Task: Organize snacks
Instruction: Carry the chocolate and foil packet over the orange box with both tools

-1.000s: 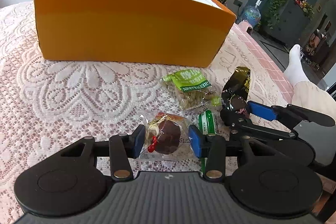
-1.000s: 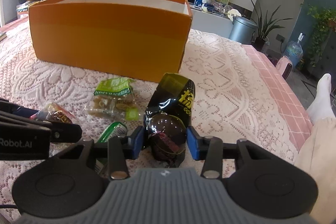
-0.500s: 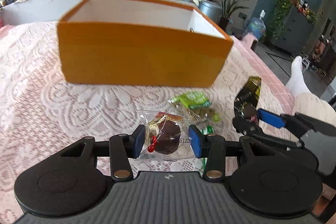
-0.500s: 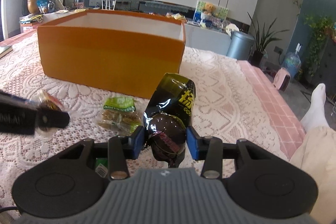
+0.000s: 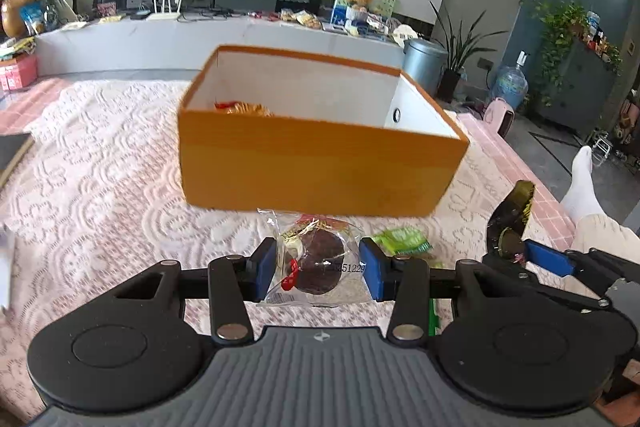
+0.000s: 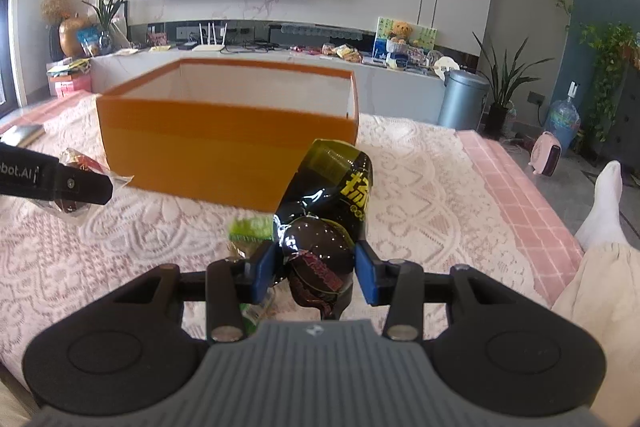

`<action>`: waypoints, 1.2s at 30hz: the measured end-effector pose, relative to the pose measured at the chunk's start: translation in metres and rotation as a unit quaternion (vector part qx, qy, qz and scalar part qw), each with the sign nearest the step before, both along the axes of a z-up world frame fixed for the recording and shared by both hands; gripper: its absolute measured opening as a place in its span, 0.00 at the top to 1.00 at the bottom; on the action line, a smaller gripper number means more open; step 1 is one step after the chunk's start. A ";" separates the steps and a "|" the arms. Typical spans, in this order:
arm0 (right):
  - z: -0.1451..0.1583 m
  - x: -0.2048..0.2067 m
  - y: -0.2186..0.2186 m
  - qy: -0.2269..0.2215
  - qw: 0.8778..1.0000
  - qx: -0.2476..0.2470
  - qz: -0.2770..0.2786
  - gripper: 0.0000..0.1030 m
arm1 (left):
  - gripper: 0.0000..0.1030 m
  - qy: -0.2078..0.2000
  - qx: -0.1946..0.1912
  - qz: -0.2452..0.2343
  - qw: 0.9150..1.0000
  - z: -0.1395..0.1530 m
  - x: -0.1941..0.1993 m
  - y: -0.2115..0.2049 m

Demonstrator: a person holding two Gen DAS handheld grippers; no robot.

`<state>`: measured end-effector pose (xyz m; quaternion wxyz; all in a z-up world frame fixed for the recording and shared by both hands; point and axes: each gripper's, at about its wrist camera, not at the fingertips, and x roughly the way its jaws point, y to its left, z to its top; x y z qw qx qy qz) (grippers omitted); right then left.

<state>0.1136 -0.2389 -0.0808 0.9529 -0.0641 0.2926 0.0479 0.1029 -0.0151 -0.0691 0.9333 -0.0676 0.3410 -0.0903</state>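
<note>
Left gripper clamps a clear-wrapped snack; right gripper clamps a black packet. The orange box lies ahead, nearer the left.

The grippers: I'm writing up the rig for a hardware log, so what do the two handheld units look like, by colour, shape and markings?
Both look alike: the left gripper and right gripper have blue pads on black linkage arms with silver pivot pins, two round black discs and a ribbed grey body. White "Robot.AI" lettering, partly cropped, runs along the left unit's black finger in the right wrist view. No cables or sleeves show.
</note>
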 end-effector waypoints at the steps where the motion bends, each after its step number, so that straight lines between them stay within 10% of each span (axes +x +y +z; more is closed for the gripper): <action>1: 0.005 0.001 0.001 -0.004 1.000 0.001 0.001 0.60 | 0.51 -0.003 0.002 0.002 1.000 0.004 0.001 0.002; 20: 0.103 0.076 0.054 -0.040 0.997 0.005 0.073 0.60 | 0.51 -0.068 -0.004 0.009 0.998 0.067 0.055 0.032; 36: 0.100 0.190 0.093 0.043 0.994 -0.021 0.099 0.60 | 0.51 -0.016 0.006 -0.009 1.000 0.048 0.133 0.043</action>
